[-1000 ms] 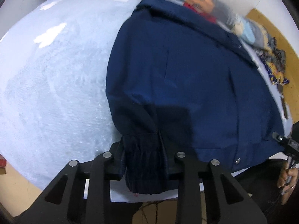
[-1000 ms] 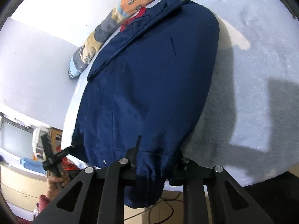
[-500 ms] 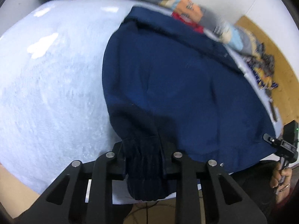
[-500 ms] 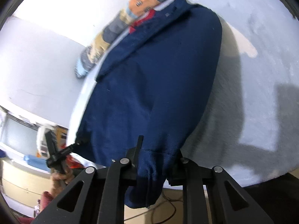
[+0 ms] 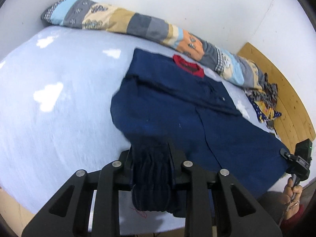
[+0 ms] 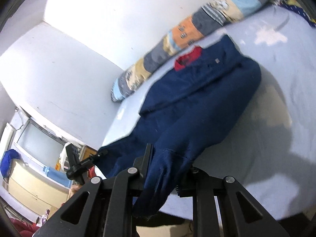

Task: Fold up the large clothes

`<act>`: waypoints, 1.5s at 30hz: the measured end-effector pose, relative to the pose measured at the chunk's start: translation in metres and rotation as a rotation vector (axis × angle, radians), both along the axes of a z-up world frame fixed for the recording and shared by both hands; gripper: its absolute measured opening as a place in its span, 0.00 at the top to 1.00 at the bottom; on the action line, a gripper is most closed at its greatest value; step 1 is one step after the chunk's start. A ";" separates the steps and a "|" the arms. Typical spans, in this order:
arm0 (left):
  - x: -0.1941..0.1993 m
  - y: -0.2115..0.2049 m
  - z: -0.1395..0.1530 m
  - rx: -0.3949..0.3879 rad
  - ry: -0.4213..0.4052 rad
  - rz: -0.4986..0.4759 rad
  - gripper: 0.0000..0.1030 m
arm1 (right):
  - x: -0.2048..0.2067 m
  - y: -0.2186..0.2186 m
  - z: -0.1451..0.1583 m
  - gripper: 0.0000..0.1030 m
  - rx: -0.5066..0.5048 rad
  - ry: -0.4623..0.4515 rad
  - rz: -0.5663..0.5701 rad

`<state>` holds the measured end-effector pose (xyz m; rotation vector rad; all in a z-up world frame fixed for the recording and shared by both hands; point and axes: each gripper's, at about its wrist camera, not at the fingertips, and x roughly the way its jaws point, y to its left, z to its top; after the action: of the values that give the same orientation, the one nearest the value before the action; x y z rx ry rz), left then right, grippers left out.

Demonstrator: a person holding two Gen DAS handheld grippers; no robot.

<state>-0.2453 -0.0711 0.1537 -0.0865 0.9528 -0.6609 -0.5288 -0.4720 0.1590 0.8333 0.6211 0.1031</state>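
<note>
Left wrist view: left gripper (image 5: 152, 169) clamps the ribbed cuff of the navy blue jacket (image 5: 177, 118), spread on the pale blue bed sheet (image 5: 59, 108). Right gripper (image 6: 164, 171) pinches the jacket's hem near the sheet's front edge.

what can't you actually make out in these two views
- Left wrist view: the pads of the left tongs are hidden by the ribbed cuff bunched between them.
- Right wrist view: the pads of the right tongs are covered by the navy jacket hem.
- Both views: the jacket's chest label is too small and blurred to read.
- Left wrist view: the person's hand is cut off by the lens edge.
</note>
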 end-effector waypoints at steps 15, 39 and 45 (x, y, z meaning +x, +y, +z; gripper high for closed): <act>0.149 -0.090 0.077 -0.009 -0.069 0.012 0.78 | 0.135 -0.098 0.069 0.83 -0.002 -0.104 -0.092; 0.390 -0.214 -0.088 0.020 0.416 0.103 0.57 | 0.333 -0.326 -0.119 0.32 0.569 0.022 -0.448; 0.394 -0.205 -0.067 -0.077 0.435 0.000 0.44 | 0.337 -0.318 -0.082 0.25 0.298 0.057 -0.361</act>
<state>0.1485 -0.2757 0.0864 -0.3077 1.3445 -0.6923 -0.1922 -0.7896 0.0766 1.2285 0.5059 -0.1606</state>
